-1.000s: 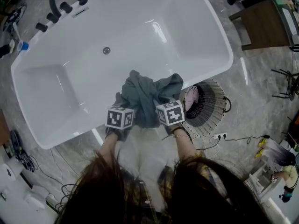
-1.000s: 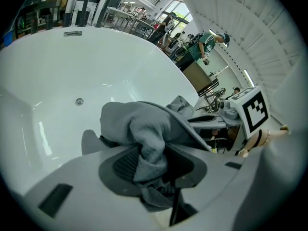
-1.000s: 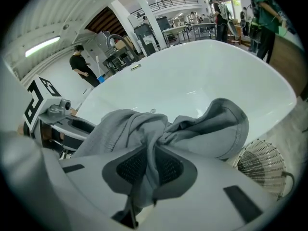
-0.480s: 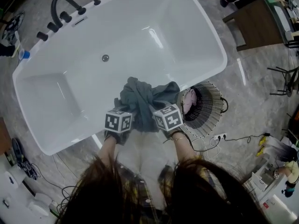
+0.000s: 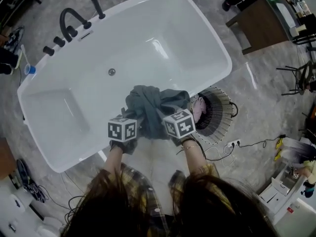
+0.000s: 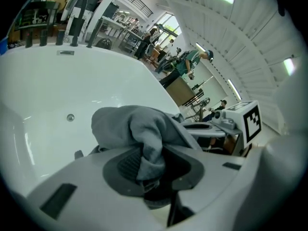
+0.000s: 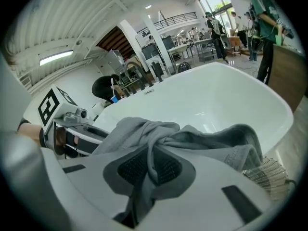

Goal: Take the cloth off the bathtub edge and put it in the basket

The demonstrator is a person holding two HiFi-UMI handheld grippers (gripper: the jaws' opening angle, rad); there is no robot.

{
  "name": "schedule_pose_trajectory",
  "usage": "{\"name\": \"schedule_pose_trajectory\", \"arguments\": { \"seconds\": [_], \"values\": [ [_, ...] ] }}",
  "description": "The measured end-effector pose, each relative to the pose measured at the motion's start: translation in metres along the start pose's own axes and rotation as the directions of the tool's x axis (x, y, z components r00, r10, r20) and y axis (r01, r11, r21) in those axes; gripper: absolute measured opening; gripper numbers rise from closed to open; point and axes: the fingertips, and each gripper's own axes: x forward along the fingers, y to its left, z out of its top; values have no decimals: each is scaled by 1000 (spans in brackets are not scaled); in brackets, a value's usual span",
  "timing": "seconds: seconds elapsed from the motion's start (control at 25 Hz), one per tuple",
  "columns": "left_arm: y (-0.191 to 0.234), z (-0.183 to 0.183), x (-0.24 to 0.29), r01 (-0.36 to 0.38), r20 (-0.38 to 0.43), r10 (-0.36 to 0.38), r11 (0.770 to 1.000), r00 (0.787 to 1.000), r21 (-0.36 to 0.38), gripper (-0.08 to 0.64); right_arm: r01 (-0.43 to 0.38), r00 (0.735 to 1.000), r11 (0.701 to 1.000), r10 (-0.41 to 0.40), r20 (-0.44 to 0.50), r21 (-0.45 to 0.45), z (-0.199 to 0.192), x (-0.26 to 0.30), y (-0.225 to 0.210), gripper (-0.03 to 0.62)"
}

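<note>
A grey cloth (image 5: pixel 153 107) hangs bunched over the near rim of the white bathtub (image 5: pixel 138 1), held up by both grippers. My left gripper (image 5: pixel 134 118) is shut on the cloth's left part; its jaws have just been closing, with a fold (image 6: pixel 139 124) pinched between the pads. My right gripper (image 5: pixel 168 116) is shut on the right part, its jaws also just closing on a twisted strand (image 7: pixel 192 138). The round wire basket (image 5: pixel 219 120) stands on the floor right of the grippers, with a pink item (image 5: pixel 200 107) inside. The fingertips are buried in fabric in the head view.
A black faucet (image 5: pixel 74 21) sits on the tub's far left corner, with a blue cup (image 5: pixel 30 69) near it. A wooden table (image 5: pixel 256 23) stands at the upper right. A power strip and cables (image 5: pixel 232 143) lie on the floor by the basket.
Both grippers have risen together with the cloth, which is now gathered higher and tighter above the tub's edge. The left jaws have closed in on the fabric.
</note>
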Motion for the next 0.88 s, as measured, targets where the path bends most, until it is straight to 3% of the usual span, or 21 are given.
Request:
{"name": "schedule_pose_trajectory", "arguments": {
  "seconds": [0.48,0.88],
  "values": [
    [-34,49,-31,53,71,-61,992,996,110,107,81,983,997,-78,167,-8,55,-46,10,41],
    [-99,65,-6,96,61,-107,981,992,166,107,131,962,991,-134,237,30,58,-109,-28,40]
  ]
}}
